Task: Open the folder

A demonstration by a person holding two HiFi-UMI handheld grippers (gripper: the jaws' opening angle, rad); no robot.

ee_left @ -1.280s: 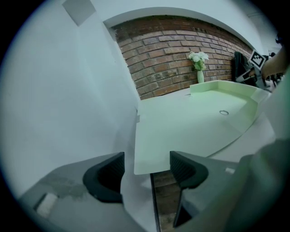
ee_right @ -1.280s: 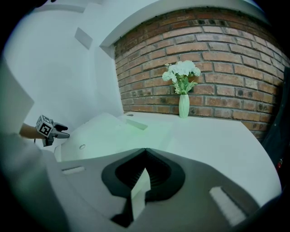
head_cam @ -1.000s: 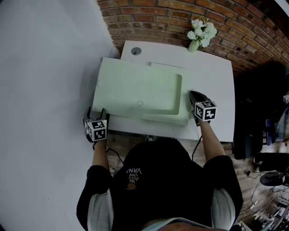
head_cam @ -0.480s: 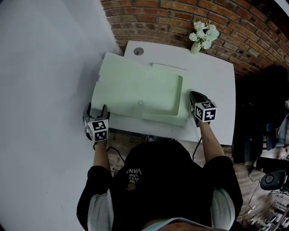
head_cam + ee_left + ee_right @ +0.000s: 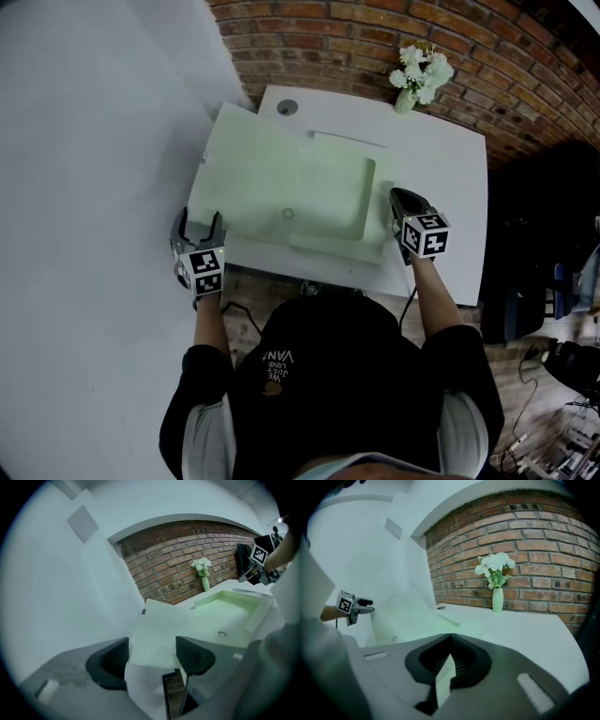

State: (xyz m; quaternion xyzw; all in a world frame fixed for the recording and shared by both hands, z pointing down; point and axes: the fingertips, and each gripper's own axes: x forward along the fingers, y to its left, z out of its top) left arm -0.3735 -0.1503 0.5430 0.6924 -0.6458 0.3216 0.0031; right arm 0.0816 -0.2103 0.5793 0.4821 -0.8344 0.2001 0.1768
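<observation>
At left, folder (image 5: pixel 281 187) farther open.

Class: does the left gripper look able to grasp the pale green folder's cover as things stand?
Probably yes: the left gripper is open, a corner of the pale green folder cover between its jaws.

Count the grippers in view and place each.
2. The left gripper, jaws apart, straddles the near-left corner of the folder; the right gripper is shut on its right edge.

An office-like room: white desk (image 5: pixel 441 159) against brick wall (image 5: pixel 319 47), flower vase (image 5: pixel 417 73).
</observation>
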